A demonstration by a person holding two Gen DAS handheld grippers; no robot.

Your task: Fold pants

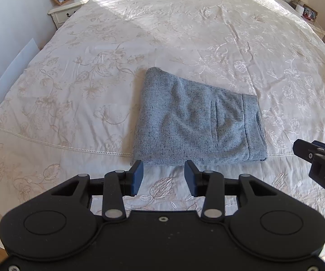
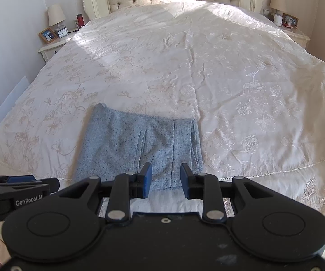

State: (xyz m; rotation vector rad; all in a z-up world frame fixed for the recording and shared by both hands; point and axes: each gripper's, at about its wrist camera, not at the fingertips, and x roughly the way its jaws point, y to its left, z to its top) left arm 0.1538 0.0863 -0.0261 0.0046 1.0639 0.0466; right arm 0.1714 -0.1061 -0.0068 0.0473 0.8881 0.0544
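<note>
The grey speckled woollen pants, folded into a compact stack, are laid near the foot edge of the cream embroidered bedspread. Soft, thick, limp layers are judged; edges should be pinched together. The left gripper and right gripper are spread, empty, just short of the near edge.

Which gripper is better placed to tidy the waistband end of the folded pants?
Probably the right gripper: its open fingers sit just before the waistband end of the grey pants. The left gripper, also open, faces the opposite, folded end.
</note>
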